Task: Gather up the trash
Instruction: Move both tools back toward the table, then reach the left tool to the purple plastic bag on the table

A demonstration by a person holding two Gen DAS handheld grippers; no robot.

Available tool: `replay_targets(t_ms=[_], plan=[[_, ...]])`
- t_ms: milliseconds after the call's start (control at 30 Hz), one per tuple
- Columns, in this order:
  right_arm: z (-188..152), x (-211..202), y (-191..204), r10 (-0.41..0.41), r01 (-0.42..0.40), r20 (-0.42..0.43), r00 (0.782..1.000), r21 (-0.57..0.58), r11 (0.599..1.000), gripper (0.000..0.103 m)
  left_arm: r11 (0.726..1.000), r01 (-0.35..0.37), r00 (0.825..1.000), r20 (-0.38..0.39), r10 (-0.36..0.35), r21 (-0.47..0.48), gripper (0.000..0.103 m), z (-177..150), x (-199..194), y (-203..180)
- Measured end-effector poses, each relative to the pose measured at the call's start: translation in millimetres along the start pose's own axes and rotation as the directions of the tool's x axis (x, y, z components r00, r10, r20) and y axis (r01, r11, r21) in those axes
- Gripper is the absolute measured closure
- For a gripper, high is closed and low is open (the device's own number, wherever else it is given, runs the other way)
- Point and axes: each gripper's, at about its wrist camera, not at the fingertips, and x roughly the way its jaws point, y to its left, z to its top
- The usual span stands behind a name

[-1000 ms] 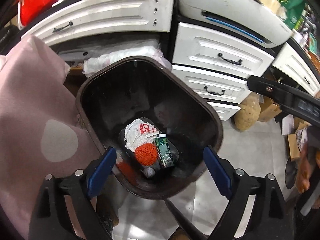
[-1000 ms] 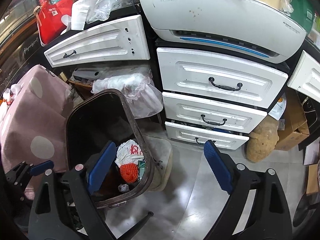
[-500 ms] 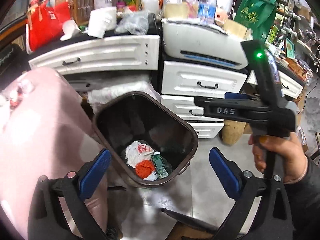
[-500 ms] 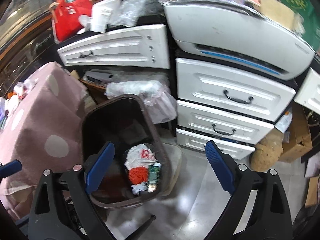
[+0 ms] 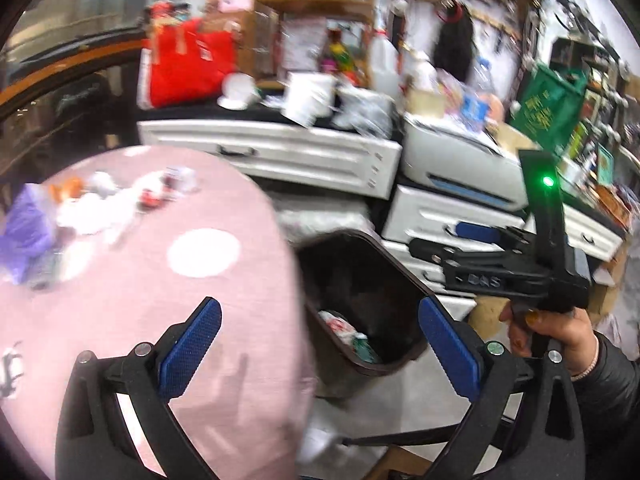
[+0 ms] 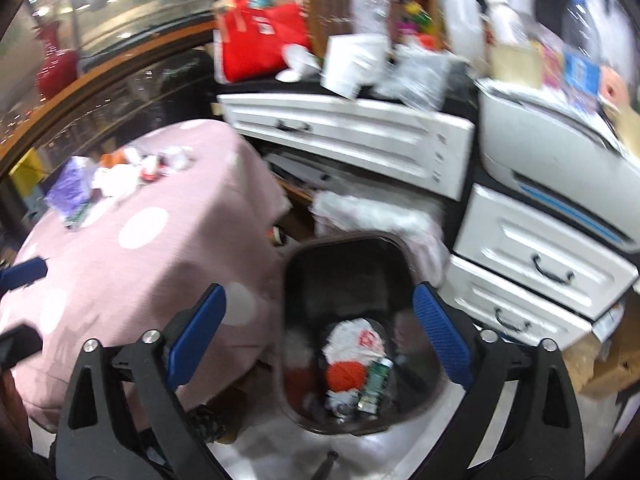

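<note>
Our left gripper and right gripper, jaws spread and holding nothing, face the scattered litter on the pink polka-dot tablecloth, with the dark brown plastic bin alongside to receive it.

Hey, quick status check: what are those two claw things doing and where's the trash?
Left gripper open, empty. Right gripper open, empty. Trash bin holds some trash; more trash pile on pink tablecloth. Nothing blocking.

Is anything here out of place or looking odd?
Yes. A cluster of crumpled wrappers and a purple packet lies loose on the pink tablecloth, not in the brown bin beside it, which already holds trash.
</note>
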Motion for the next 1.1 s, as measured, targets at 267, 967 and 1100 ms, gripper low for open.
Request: replay_targets(t_ms=[267,967,1100], plan=[[14.6,6.3,66.8,0.109,-0.108,-0.001,0.994,-0.121,0.987,0.006,0.982,-0.179,0.982,0.044,0.182,-0.065,0.006,-7.3,-43.0,72.8],[35.3,34.1,199.8,0.267,-0.282,-0.093,0.959,-0.295,0.913,0.006,0.878,-0.398,0.914,-0.036,0.403,-0.264,0.006,-30.3,-87.3,257.1],[38.5,41.7,207.9,0.269,-0.287,-0.102,0.958,-0.305,0.908,0.006,0.870,-0.391,0.916,-0.031,0.401,-0.299,0.006,-20.4,-83.9,290.6]])
